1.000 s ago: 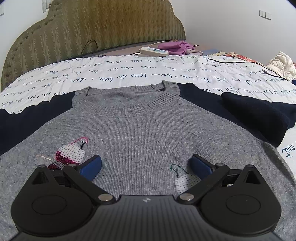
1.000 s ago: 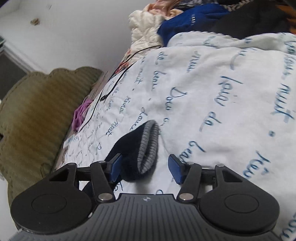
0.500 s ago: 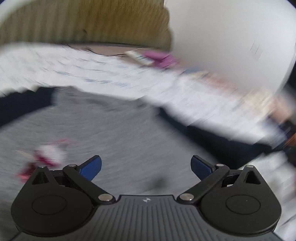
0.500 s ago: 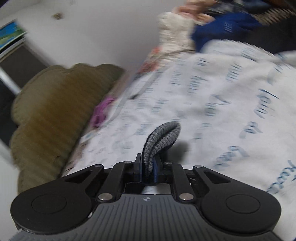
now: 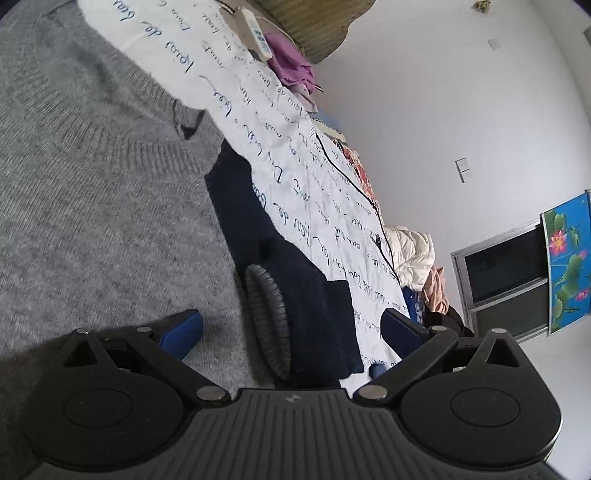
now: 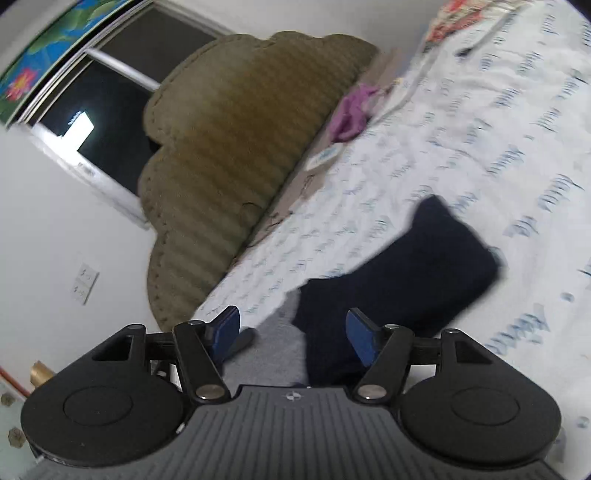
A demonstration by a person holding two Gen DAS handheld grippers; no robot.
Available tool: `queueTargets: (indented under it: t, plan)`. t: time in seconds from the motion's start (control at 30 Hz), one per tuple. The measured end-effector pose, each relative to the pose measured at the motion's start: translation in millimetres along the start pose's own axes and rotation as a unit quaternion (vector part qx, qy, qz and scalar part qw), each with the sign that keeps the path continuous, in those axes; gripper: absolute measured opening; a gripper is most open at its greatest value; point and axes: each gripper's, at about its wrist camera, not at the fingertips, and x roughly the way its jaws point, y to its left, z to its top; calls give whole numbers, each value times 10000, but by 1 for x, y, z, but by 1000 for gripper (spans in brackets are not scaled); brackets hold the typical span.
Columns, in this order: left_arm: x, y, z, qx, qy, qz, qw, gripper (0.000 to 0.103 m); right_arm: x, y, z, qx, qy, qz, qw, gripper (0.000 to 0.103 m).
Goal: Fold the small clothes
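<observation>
left gripper (image 5: pixel 290 334): fingers spread wide, nothing between the pads. it hangs over the sweater (image 5: pixel 92 192), which lies flat on the sheet (image 5: pixel 295 177). one blue pad (image 5: pixel 183 332) sits over the grey body, the other (image 5: pixel 400 330) over the sheet's edge; whether either touches cloth i cannot tell.

between those fingers, nearest: the navy sleeve (image 5: pixel 295 295), folded in so its ribbed grey cuff (image 5: pixel 267 321) rests on the grey body. the sleeve runs back to the shoulder beside the ribbed collar (image 5: pixel 147 158).

right gripper (image 6: pixel 291 328): jaws opening, pads clear of the cloth. grey knit and the navy sleeve (image 6: pixel 406 273) lie just beyond and below the fingers, not clamped. the sleeve stretches away across the sheet (image 6: pixel 480 147); this view is blurred.

farther on, left view: a black cable (image 5: pixel 351 184) trails over the sheet toward its far edge. a white heap (image 5: pixel 410 247) and darker clothes pile at that edge.

near the head of the sheet: a remote (image 5: pixel 256 33) and a purple cloth (image 5: pixel 291 62), lying just beside each other. behind them the olive headboard (image 6: pixel 236 155).

far wall: a dark window (image 6: pixel 107 110) with a flowered strip (image 5: pixel 569 262) along its frame.
</observation>
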Motion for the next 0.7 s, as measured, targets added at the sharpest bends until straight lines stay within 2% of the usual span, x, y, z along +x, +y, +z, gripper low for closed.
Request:
queueTargets:
  t: [0.1, 0.13, 0.17, 0.23, 0.4, 0.47, 0.53, 0.63, 0.7]
  plan:
    - [2, -8, 0, -145, -40, -43, 9999, 102, -12, -22, 1, 203, -170, -216, 9994, 64]
    - [6, -8, 1, -259, -38, -56, 9996, 93, -14, -29, 2, 337, -222, -245, 9989, 64]
    - [5, -14, 3, -343, -3, -104, 9994, 72, -14, -37, 3, 462, -269, -268, 9982, 65]
    - [14, -16, 3, -448, 211, -237, 9985, 52, -20, -51, 1, 593, -310, -280, 9974, 65]
    - [22, -21, -6, -171, 242, -56, 9995, 45, -25, -62, -4, 582, -241, -340, 9974, 71]
    - [23, -21, -5, -111, 186, 116, 9997, 18, -24, -65, -4, 609, -216, -325, 9974, 71]
    - [21, -22, -4, -11, 115, 224, 9997, 6, -24, -65, -3, 606, -220, -326, 9974, 71]
    - [11, -32, -2, 346, -67, 366, 9987, 3, -24, -66, 0, 634, -257, -377, 9969, 71]
    - [-2, -40, 2, 564, -257, 261, 9977, 3, -24, -68, 2, 686, -280, -385, 9965, 72]
